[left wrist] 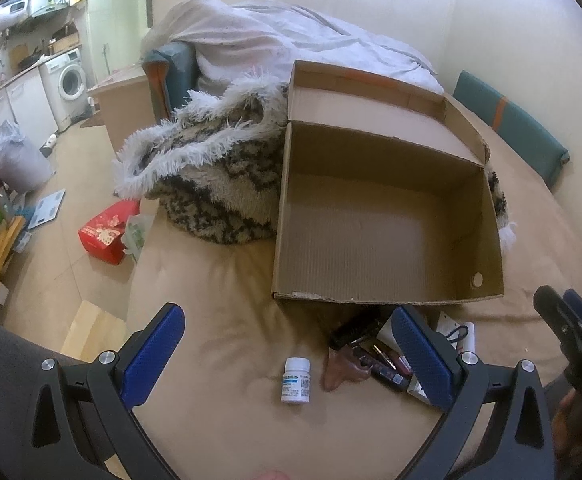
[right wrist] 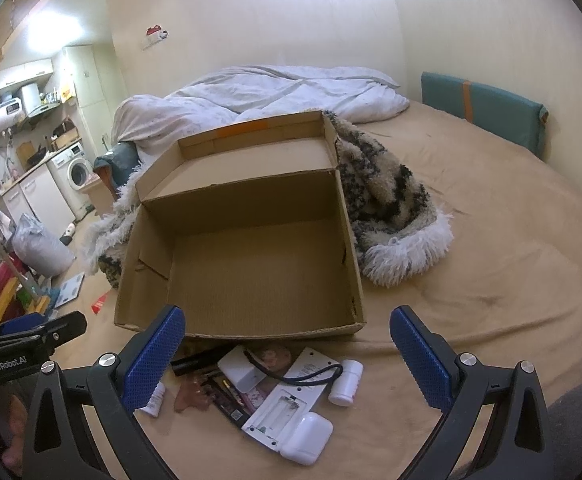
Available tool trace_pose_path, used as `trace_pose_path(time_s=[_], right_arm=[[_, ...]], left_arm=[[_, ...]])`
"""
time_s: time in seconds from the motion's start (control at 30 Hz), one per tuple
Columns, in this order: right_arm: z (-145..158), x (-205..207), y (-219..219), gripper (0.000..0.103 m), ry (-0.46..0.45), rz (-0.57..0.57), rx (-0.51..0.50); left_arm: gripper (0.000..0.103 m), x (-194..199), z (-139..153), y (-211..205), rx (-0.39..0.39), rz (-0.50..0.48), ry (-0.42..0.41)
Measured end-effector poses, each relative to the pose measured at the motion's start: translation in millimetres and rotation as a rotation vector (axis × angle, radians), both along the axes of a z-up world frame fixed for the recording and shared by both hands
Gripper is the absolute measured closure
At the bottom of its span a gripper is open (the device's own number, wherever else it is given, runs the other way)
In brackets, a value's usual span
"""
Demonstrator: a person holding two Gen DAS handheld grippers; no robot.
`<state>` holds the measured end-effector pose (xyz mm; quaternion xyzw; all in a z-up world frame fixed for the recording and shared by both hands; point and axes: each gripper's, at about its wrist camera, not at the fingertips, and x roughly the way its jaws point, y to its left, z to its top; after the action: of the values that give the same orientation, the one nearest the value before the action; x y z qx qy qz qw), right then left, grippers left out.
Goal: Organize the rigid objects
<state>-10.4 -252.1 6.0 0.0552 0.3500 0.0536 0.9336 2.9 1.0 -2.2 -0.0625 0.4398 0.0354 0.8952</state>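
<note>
An open, empty cardboard box [left wrist: 371, 240] [right wrist: 251, 272] sits on the tan bed with its lid folded back. In front of it lies a heap of small items: a white remote with its battery bay open [right wrist: 287, 400], a white case [right wrist: 307, 436], a white bottle [right wrist: 347, 382] and a black cylinder [right wrist: 195, 362]. A second white pill bottle [left wrist: 295, 380] stands upright to the left of the heap, between the fingers of my open left gripper [left wrist: 287, 320]. My right gripper [right wrist: 287, 320] hangs open over the heap, holding nothing.
A shaggy patterned blanket [left wrist: 211, 184] [right wrist: 391, 208] lies against the box's far side, with a white duvet [right wrist: 271, 92] behind it. A teal cushion [right wrist: 483, 108] leans on the wall. The bed edge drops at the left to a floor with a red box [left wrist: 107, 232].
</note>
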Motion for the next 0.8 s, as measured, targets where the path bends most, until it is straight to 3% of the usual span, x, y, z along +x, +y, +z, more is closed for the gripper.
trace_pose_path(time_s=[0.63, 0.8], right_arm=[[-1.3, -0.9, -0.1, 0.000, -0.002, 0.003, 0.010], [-1.4, -0.6, -0.8, 0.000, 0.001, 0.000, 0.012]], left_arm=[[0.000, -0.1, -2.1, 2.5, -0.010, 0.004, -0.005], [0.000, 3.9, -5.1, 7.7, -0.006, 0.023, 0.028]])
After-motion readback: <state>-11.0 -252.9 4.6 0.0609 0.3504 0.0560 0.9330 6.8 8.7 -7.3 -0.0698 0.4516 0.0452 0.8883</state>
